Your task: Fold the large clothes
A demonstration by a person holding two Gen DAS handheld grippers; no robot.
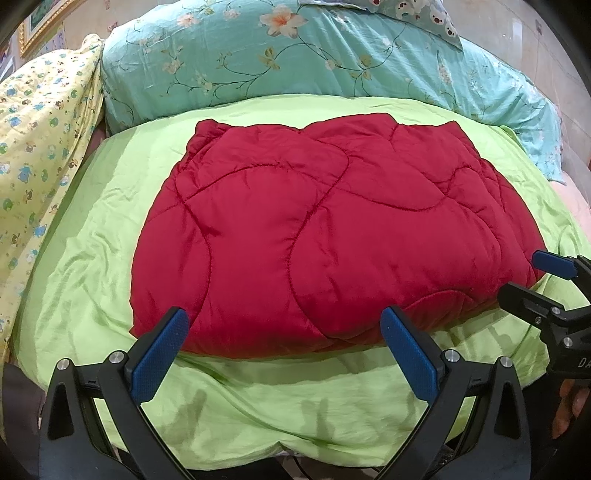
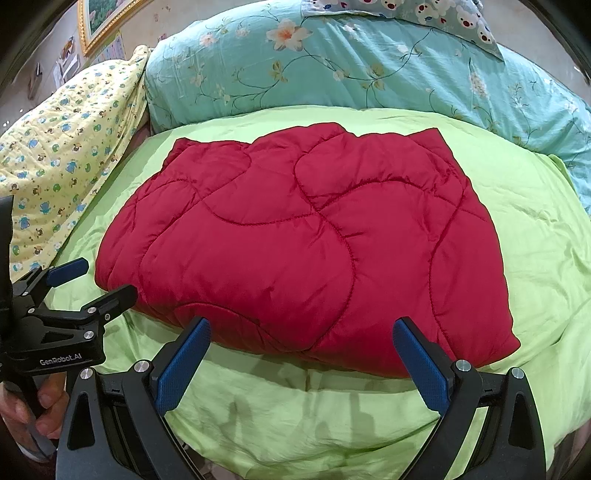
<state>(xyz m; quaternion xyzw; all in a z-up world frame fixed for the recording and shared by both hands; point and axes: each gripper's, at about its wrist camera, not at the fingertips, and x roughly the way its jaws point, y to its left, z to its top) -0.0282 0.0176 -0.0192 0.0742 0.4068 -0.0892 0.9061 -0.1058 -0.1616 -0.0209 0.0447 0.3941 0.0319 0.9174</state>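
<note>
Left gripper (image 1: pixel 284 354) was seen with jaws spread wide, nothing held between the blue pads (image 1: pixel 162 354); the red quilted garment (image 1: pixel 332 236) lay just beyond the fingertips, its near folded edge spanning the gap between them, with contact not confirmable. Right gripper (image 2: pixel 301 363) was likewise found with jaws well apart and empty, its blue pads (image 2: pixel 421 363) framing the near edge of the same red quilted garment (image 2: pixel 306 243). Each gripper was also caught in the other's view: the right gripper (image 1: pixel 524 278) at the garment's right near corner, the left gripper (image 2: pixel 94 280) at the left near corner, both parted, neither closed on fabric. One garment was counted, folded into a thick rectangular pad with curved stitch lines, lying flat at the middle of one lime-green sheet (image 1: pixel 92 258). Two grippers were counted, four blue pads in all. Further back, one yellow cartoon-print quilt (image 1: pixel 37 155) was noted at the left, one teal floral bedding piece (image 1: pixel 295 62) behind the sheet, and one koala-print pillow (image 2: pixel 424 11) on top at the far end. One gold picture frame (image 2: pixel 99 26) was seen on the wall at far left.
</note>
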